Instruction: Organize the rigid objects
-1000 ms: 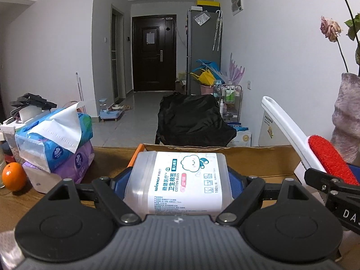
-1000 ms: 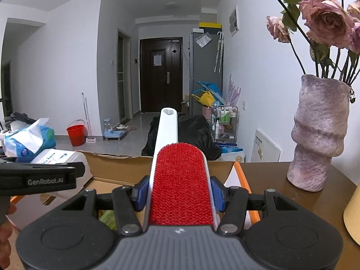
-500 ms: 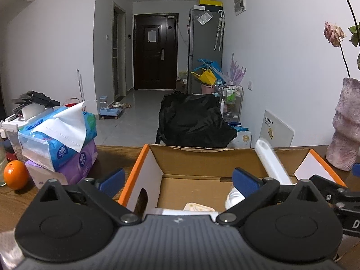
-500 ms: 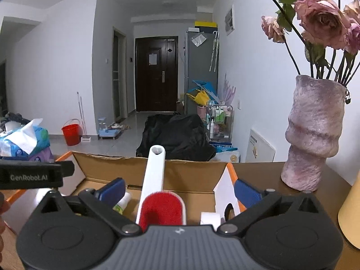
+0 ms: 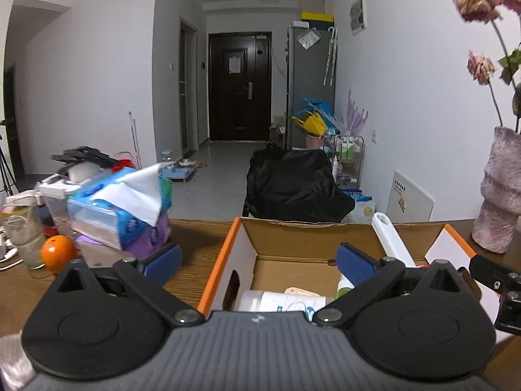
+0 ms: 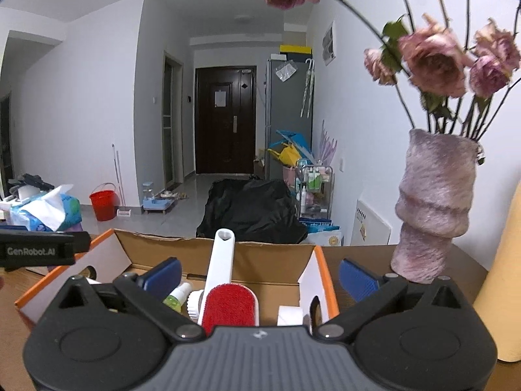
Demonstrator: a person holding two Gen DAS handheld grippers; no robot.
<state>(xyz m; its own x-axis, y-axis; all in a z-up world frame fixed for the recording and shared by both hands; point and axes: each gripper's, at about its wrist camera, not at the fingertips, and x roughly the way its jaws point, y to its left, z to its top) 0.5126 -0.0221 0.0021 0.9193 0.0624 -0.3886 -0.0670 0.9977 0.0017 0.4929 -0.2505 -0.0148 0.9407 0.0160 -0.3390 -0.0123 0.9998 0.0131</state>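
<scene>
An open cardboard box (image 5: 293, 238) with orange edges stands on the wooden table; it also shows in the right wrist view (image 6: 260, 254). In it lie a white cotton-bud tub (image 5: 280, 301), a red lint brush with a white handle (image 6: 228, 306), a green spray bottle (image 6: 176, 296) and other small items. The brush handle (image 5: 389, 244) leans on the box's far wall. My left gripper (image 5: 257, 260) is open and empty above the box's near left side. My right gripper (image 6: 260, 275) is open and empty above the box's near right side.
Stacked tissue packs (image 5: 120, 208), an orange (image 5: 58, 254) and a glass (image 5: 24, 238) sit on the table to the left. A purple vase with dried roses (image 6: 433, 215) stands at the right, and a yellowish cylinder (image 6: 501, 280) at the far right.
Both grippers opened. The left let the cotton-bud tub drop into the box and the right let the lint brush drop in. Both have since drawn back and up.
</scene>
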